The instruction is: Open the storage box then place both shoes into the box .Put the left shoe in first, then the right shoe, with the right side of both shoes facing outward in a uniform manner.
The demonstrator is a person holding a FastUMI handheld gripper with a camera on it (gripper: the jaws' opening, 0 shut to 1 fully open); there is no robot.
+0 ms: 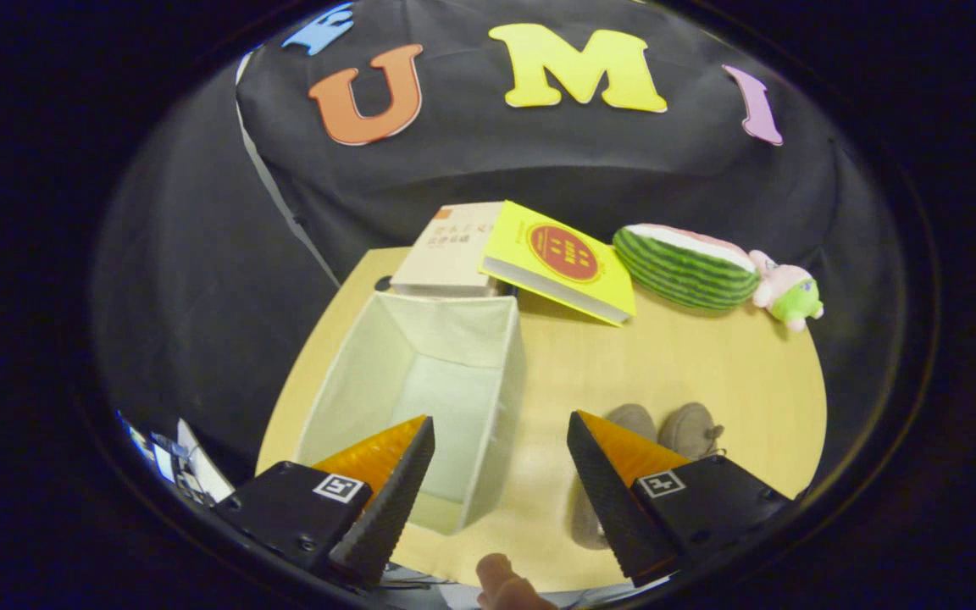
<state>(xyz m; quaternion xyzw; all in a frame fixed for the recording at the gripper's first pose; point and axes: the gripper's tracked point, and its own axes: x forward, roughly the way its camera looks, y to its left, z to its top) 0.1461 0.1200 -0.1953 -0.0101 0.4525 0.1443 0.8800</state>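
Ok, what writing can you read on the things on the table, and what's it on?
Beige book: dark characters on the cover, too blurred to read.
Yellow book: marks in a red round emblem, too small to read.
Gripper, open over the storage box edge: square coded markers, no words.

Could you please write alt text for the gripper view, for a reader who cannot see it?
An open gripper hovers over a wooden table, its fingers spread above the near wall of an open, empty fabric storage box; two grey-brown shoes lie beside the box. Beyond the box sit two books, a watermelon plush and a small pink plush toy. A fingertip shows beneath the gripper.
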